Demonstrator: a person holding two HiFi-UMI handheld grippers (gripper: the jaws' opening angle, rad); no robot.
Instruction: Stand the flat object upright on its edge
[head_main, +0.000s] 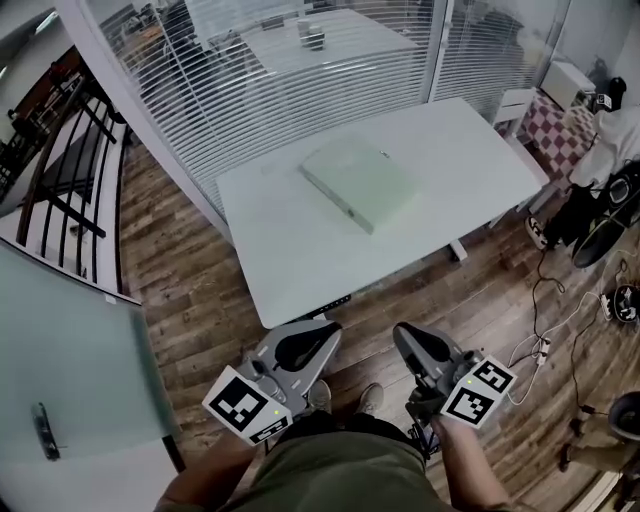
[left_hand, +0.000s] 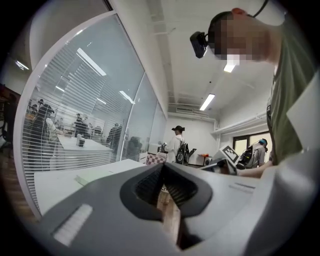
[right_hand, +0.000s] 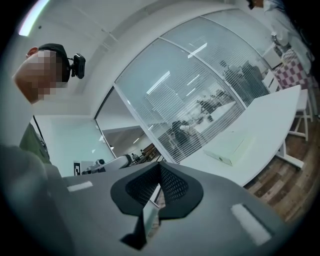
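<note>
Your left tongs (head_main: 325, 330): shut, empty, level, short of surface edge. Pale green flat box (head_main: 362, 180): lying flat mid-surface, well apart from both tongs. Your right tongs (head_main: 402, 333): shut, empty, level.

Recommendation: open before reaching. Pinch one long edge, brace opposite edge with other tongs, tip slowly.

White surface (head_main: 290, 250): smooth, slip likely.

Room: black railing (head_main: 60, 170), blinded glass partition (head_main: 250, 80), wooden floor (head_main: 190, 270), loose cables (head_main: 560, 320).
</note>
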